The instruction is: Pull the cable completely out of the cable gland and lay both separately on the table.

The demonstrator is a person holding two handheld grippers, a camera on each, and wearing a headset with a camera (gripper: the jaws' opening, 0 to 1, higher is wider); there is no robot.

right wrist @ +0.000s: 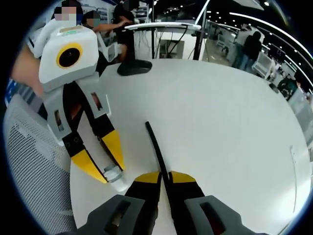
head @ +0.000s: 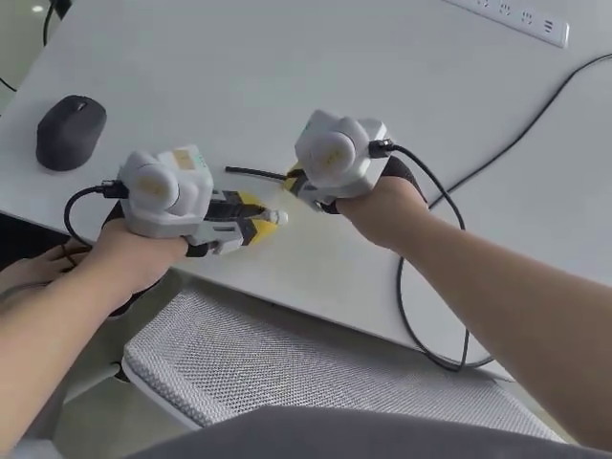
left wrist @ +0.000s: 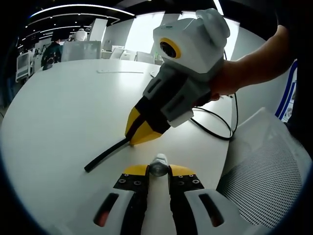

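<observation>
My left tongs [left wrist: 158,170] are clamped on the cable gland [left wrist: 158,160], near the front edge of the bench [left wrist: 58,122]. My right tongs [right wrist: 165,175] pinch one end of the black cable [right wrist: 155,142], which reaches out over the bench, just beside the gland but apart from it.

On the bench [head: 287,57] the mouse [head: 70,131] lies far left and the power strip [head: 516,17] far back right. The cable [head: 253,172] runs leftward from the right gripper [head: 292,182], just behind and apart from the cable gland [head: 277,218], which sits between the fingers of the left gripper [head: 271,221]. A chair [head: 287,363] stands before the bench.
</observation>
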